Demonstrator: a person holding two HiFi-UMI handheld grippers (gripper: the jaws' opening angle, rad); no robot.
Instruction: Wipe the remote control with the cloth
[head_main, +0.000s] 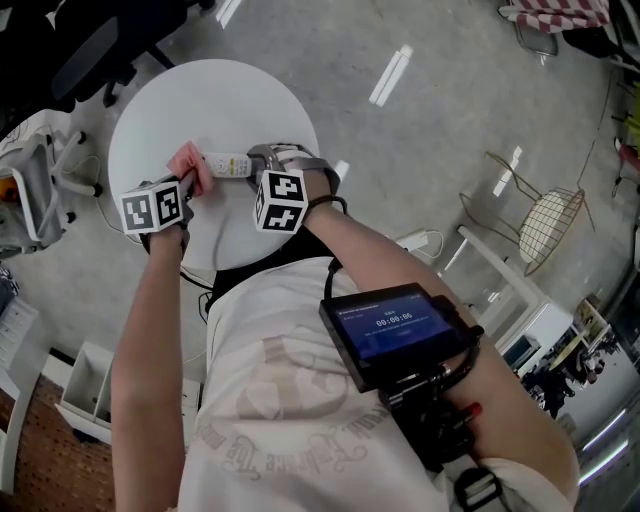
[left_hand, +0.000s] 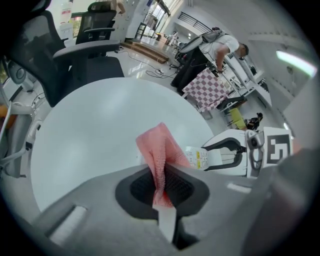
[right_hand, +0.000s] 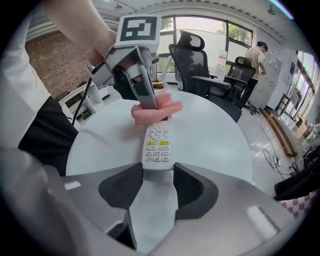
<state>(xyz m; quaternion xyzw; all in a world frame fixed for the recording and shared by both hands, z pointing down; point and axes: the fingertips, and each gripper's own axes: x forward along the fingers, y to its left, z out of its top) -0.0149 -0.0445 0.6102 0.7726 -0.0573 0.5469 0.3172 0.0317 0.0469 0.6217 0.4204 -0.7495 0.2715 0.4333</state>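
A person leans over a round white table, which sits at about 11 o'clock in the head view. The remote control lies on the table top, near the middle. It is white, and its yellow and white buttons face up.

The right gripper has its two jaws pressed on the sides of the near end of the remote control, so it is grasping it. In the right gripper view the remote control points away toward 12 o'clock.

The left gripper is clenched on the cloth. The cloth is pink and bumpy. It is pinched into a thin fold between the jaws and puffs out past them. In the right gripper view the cloth lies on the far end of the remote control, at 12 o'clock, and covers that tip. In the head view the cloth is at the 9 o'clock end of the remote control.

A black office chair stands past the table at 1 o'clock in the right gripper view. Another person stands farther off at 2 o'clock. A gold wire chair stands at 3 o'clock in the head view, well apart from the table.
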